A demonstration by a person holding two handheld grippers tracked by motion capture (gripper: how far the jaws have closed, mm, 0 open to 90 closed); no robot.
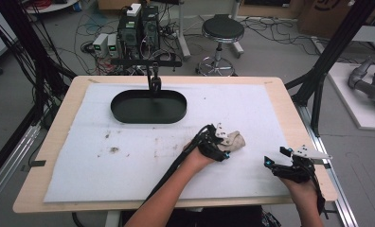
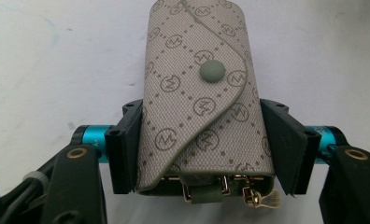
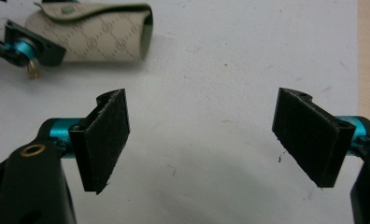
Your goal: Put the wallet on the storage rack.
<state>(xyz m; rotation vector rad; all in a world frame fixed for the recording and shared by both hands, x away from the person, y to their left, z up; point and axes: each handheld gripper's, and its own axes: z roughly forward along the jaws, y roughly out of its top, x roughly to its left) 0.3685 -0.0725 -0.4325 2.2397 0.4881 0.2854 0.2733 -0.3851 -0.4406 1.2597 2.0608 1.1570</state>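
So the key pouch (image 2: 199, 100) is sitting right between the jaws of the left hand-held gripper (image 2: 202, 149), long axis running straight away from the hand, same direction the jaws point, with the open key end tucked back toward the palm and the rounded end sticking out. The left pad looks pressed against the pouch's side and the right one is at or just off the other side, so I'd call it pinched across its short width. In the high view it's on the white mat of the counter (image 1: 129, 165), right of centre, with the black oval tray (image 1: 148, 107) well apart, up and to the left. The right hand-held gripper (image 3: 202, 140) is spread wide with nothing in it, parked near the mat's right edge, pouch off to its left. Pouch itself is beige-grey fabric with a monogram print, a wrap-over flap, one round snap (image 2: 212, 71), and gold key hooks poking out the bottom.
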